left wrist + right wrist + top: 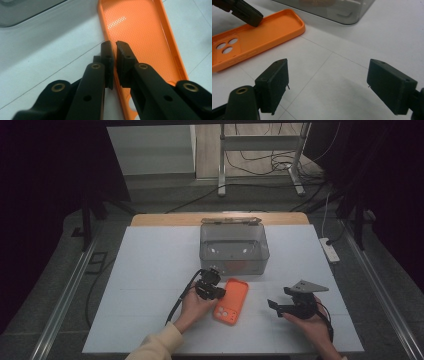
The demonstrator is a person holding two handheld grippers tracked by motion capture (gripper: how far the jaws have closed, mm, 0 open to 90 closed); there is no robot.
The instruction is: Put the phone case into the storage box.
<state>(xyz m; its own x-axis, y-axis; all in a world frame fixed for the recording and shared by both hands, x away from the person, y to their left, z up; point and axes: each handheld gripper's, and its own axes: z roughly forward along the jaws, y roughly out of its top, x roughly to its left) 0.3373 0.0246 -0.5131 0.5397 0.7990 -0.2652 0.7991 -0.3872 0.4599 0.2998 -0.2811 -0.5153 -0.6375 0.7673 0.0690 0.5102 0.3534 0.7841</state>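
My left gripper point(114, 45) has its jaws pinched on the near long rim of the orange phone case point(142, 37), which lies flat, inside up, before the clear box point(234, 247). Its long axis runs away from me. My right gripper point(328, 85) stands apart, jaws wide, empty.

A lab or recording studio rather than a home. A white-topped desk point(150, 270) stands on grey flooring, enclosed at nine and three o'clock by black curtains point(45, 185). Metal rails point(65, 295) run along the floor on both sides. At twelve o'clock, loose cables point(260, 165) trail around a metal stand point(260, 142); a power strip point(330, 250) lies at three o'clock.
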